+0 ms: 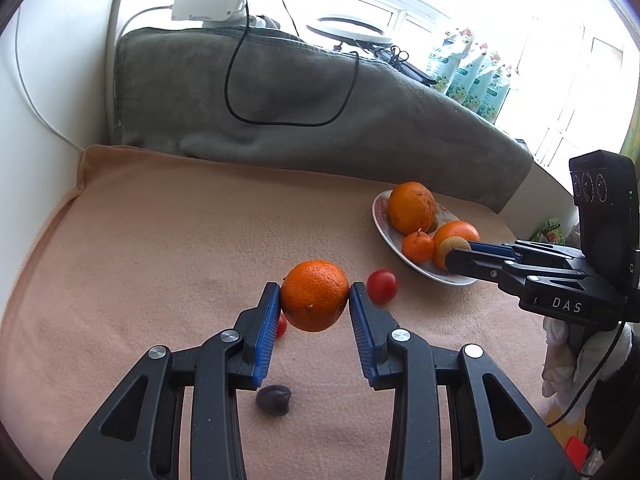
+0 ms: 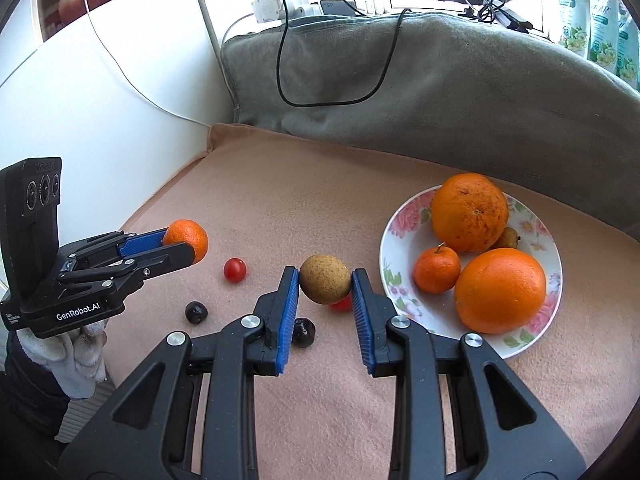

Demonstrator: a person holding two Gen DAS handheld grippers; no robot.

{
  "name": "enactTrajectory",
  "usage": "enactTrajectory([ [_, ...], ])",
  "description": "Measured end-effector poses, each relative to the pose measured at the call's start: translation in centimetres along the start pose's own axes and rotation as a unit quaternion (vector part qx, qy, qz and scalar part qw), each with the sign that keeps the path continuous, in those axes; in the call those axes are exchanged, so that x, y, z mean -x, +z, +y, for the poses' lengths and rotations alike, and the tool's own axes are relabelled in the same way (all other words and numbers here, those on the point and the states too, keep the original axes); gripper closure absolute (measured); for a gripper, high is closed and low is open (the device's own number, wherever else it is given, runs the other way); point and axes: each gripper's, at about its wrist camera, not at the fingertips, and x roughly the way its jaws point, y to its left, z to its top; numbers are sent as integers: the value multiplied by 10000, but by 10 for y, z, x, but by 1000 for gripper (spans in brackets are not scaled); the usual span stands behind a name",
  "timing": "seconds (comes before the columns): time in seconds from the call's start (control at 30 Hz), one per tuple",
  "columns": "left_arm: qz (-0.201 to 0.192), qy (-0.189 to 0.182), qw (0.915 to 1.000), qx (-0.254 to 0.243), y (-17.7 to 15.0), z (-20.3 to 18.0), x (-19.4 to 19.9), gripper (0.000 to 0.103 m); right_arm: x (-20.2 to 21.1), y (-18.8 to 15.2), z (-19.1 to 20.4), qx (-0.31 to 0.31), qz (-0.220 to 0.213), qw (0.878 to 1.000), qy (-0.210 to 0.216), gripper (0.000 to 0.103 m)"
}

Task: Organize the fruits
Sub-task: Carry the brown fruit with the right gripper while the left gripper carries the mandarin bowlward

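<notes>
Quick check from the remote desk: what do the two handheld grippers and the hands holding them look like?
Both are black plastic with silver pivot screws and ribbed blue pads. The left gripper reads "GenRobot.AI" in white; the right gripper reads "DAS". Each carries a black box with three round lenses. A white glove covers the left hand.

Grey blanket (image 2: 440, 92) with a black cable (image 2: 340, 60) looped over it, peach cloth (image 1: 168, 248) underneath, ring light (image 1: 348, 30), white adapter (image 1: 206, 4)

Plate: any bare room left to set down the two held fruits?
Plate: bare at its left rim and near edge; the two oranges and mandarin crowd the rest. The peach blanket behind the cherry tomato is free.
</notes>
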Motion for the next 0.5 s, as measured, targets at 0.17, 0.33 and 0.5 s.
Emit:
enactTrajectory([
  [0.17,44,-139,9998,-134,5,-17,-10,69,14,-6,-18,-178,-93,9998,-77,75],
  [0.33,77,-250,9993,-267,10,-32,-20,69,27,-11,-36,-337,-181,9991,-191,75],
  [0.5,113,-330,9987,-359,19,-45,-33,69,37,-13,-57,-484,-254,9981,-297,75],
])
